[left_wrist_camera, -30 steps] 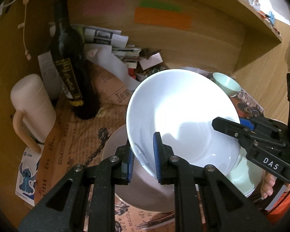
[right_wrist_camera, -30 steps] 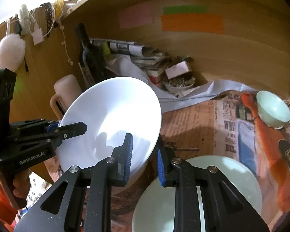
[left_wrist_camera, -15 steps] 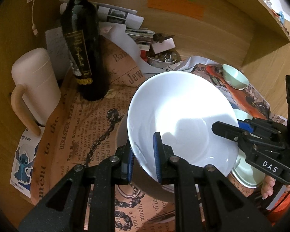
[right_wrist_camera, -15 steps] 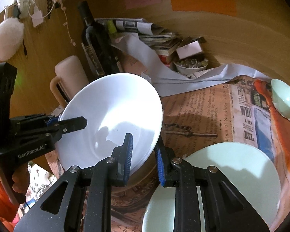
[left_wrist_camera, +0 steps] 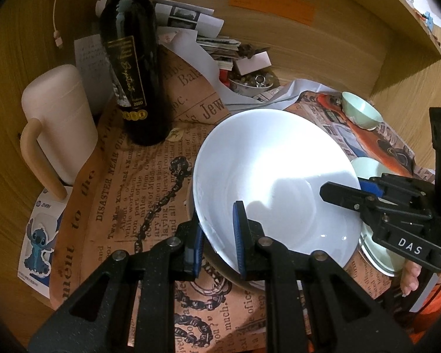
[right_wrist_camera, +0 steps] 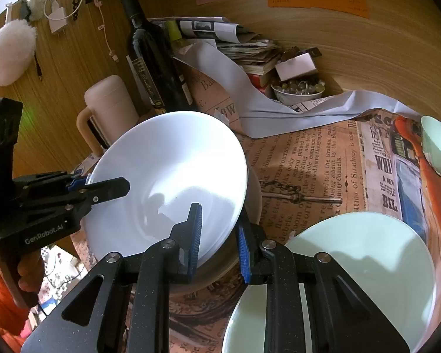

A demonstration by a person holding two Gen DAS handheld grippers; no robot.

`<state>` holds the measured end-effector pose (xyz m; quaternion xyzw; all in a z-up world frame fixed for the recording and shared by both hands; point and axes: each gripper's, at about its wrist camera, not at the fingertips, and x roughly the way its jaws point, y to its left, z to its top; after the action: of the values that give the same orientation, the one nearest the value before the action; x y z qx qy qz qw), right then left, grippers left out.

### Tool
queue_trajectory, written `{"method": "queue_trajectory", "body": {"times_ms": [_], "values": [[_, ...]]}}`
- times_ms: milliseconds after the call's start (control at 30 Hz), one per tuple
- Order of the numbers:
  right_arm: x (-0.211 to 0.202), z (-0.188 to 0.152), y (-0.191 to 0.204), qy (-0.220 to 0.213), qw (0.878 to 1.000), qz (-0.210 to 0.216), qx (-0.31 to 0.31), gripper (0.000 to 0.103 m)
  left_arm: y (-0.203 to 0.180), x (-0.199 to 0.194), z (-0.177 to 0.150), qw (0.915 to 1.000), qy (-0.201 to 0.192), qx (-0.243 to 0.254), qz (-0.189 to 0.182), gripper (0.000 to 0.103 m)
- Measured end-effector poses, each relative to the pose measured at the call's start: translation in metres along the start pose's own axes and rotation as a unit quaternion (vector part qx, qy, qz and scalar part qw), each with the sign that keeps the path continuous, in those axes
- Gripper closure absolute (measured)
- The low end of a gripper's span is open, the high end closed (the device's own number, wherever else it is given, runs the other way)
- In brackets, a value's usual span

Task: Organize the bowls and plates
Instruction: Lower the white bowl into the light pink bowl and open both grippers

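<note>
A large white bowl point(left_wrist_camera: 279, 176) is held between both grippers just above a beige dish point(right_wrist_camera: 254, 194) that sits under it. My left gripper point(left_wrist_camera: 217, 235) is shut on the bowl's near-left rim. My right gripper point(right_wrist_camera: 219, 235) is shut on the bowl's opposite rim; the bowl also shows in the right wrist view point(right_wrist_camera: 167, 182). A pale green plate point(right_wrist_camera: 352, 270) lies on the newspaper to the right of the bowl. A small pale green bowl point(right_wrist_camera: 438, 150) stands at the far right.
A dark wine bottle point(left_wrist_camera: 129, 58) and a beige lidded mug point(left_wrist_camera: 58, 117) stand to the left. A small dish of beads point(right_wrist_camera: 297, 88) and stacked papers point(right_wrist_camera: 235, 44) sit at the back against the wooden wall. Newspaper point(right_wrist_camera: 308, 158) covers the table.
Both grippers have carried the white bowl down and nearer to the beige dish. The cameras now tilt more toward the table, so the bottle and mug appear closer.
</note>
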<state>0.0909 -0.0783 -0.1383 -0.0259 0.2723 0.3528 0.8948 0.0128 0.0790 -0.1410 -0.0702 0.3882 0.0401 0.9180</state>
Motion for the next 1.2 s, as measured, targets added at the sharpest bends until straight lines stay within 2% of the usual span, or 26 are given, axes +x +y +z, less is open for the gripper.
{"method": "queue_trajectory", "body": {"times_ms": [467,933,1033,1067,1133,1167,1200], "values": [[0.001,-0.001,0.008,-0.006,0.999,-0.034,-0.042,0.082,-0.008,-0.003,-0.001,0.9995,0.008,0.018,0.026,0.085],[0.0,-0.001,0.006,-0.01,0.999,-0.023,-0.036,0.082,-0.006,-0.003,0.001,0.9991,0.03,0.014,0.024,0.084],[0.001,-0.003,0.005,-0.01,0.999,-0.025,-0.036,0.082,-0.007,-0.005,0.002,0.9989,0.031,0.018,0.032,0.084],[-0.001,-0.002,0.005,-0.018,0.999,-0.028,-0.035,0.082,-0.007,-0.007,0.003,0.9983,0.028,0.02,0.046,0.083],[-0.002,-0.001,0.004,-0.021,0.999,-0.027,-0.039,0.079,-0.005,-0.015,0.004,0.9977,0.008,0.026,0.061,0.073],[-0.002,-0.001,0.005,-0.017,0.999,-0.025,-0.042,0.078,-0.004,-0.018,0.005,0.998,0.004,0.024,0.058,0.058],[-0.002,-0.001,0.005,-0.017,0.999,-0.026,-0.044,0.078,-0.001,-0.021,0.006,0.9984,-0.002,0.018,0.053,0.048]]}}
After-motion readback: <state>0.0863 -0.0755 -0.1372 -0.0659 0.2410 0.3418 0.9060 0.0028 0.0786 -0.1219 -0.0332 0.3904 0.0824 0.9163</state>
